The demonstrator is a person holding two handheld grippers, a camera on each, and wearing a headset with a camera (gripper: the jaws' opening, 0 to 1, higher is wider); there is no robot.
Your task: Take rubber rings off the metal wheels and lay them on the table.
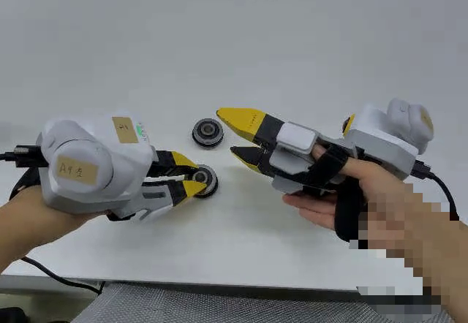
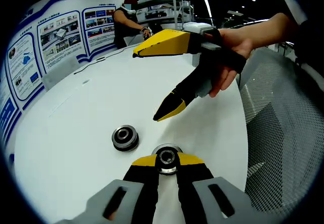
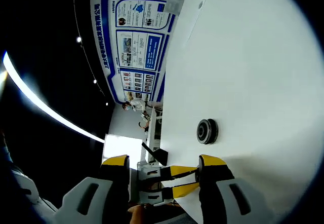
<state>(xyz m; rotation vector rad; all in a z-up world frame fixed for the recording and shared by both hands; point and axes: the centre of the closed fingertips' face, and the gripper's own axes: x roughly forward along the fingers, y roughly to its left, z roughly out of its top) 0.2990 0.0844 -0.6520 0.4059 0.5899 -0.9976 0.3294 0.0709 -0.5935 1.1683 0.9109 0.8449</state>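
One wheel (image 1: 204, 182) sits clamped in the left claw (image 1: 194, 177); the right claw (image 1: 228, 131), jaws apart, should pinch only its rubber ring (image 1: 213, 180).

White left gripper (image 1: 196, 177) and right gripper (image 1: 227, 131), yellow-tipped black jaws, tan labels — black cables

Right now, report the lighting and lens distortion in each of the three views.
Head view: even, soft light; the white table is bright, with faint shadow under the right tongs. Left gripper view: fisheye bows the table edge, ceiling lamps flare, yet the wheel in the left tongs is sharp. Right gripper view: rolled, table washed near white, room dark, one lamp streak.
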